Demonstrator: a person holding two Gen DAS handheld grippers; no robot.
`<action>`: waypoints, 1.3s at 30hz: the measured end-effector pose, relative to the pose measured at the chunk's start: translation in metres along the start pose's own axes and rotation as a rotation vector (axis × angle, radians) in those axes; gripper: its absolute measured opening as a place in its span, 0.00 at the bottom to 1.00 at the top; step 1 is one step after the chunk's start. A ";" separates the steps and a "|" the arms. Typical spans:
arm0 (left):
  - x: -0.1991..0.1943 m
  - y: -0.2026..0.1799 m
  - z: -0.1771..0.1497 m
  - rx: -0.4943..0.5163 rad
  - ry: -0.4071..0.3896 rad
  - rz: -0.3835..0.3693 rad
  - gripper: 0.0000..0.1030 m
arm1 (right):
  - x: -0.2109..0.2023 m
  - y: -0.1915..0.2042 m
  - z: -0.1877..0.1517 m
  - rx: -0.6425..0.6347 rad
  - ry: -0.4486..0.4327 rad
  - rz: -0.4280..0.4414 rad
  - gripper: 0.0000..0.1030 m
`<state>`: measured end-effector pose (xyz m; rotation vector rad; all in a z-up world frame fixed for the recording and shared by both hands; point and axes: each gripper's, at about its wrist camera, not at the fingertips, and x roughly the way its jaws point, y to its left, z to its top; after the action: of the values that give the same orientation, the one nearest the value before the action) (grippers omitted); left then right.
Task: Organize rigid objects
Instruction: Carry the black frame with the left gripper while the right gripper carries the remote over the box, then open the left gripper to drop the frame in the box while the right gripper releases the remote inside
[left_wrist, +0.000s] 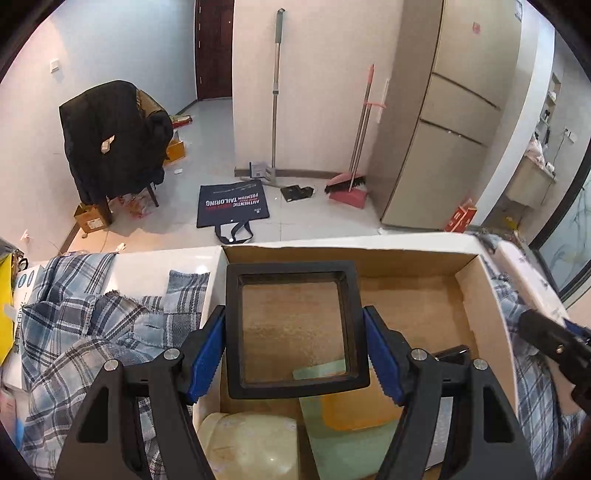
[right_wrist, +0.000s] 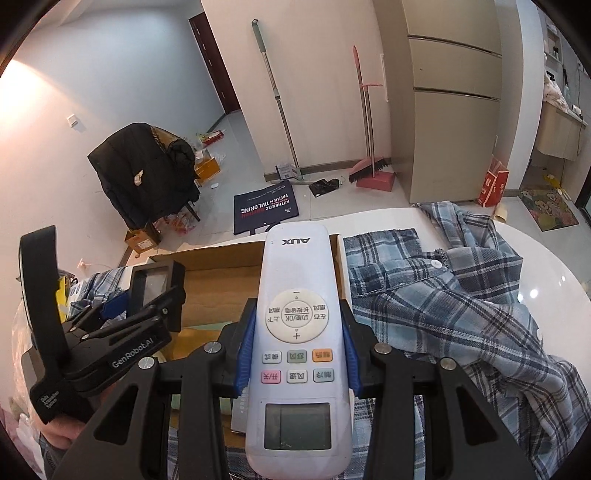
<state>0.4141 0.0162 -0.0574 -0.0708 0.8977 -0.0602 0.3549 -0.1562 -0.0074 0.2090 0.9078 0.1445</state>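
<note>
My left gripper is shut on a square black frame case with a clear window, its blue pads pressing both sides, held over the open cardboard box. My right gripper is shut on a white AUX remote control, buttons facing up, above the near right part of the same box. In the right wrist view the left gripper and the frame case show at the left. Inside the box lie a cream object, a pale green sheet and an orange piece.
Blue plaid shirts are strewn over the white table on both sides of the box. Beyond the table edge the floor holds a dark tote bag, a chair draped in a black coat, a mop, a pink broom and dustpan.
</note>
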 end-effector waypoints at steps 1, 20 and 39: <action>0.000 0.000 0.000 -0.004 0.004 0.007 0.71 | 0.000 0.000 0.001 0.000 0.001 -0.001 0.38; 0.015 -0.009 -0.008 0.063 0.098 0.121 0.71 | 0.004 -0.002 0.002 -0.004 0.012 -0.003 0.38; -0.121 0.005 0.000 -0.085 -0.512 -0.026 0.87 | 0.039 -0.002 -0.012 0.020 0.130 0.109 0.38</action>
<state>0.3385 0.0310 0.0366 -0.1684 0.3870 -0.0259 0.3693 -0.1485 -0.0443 0.2702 1.0276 0.2523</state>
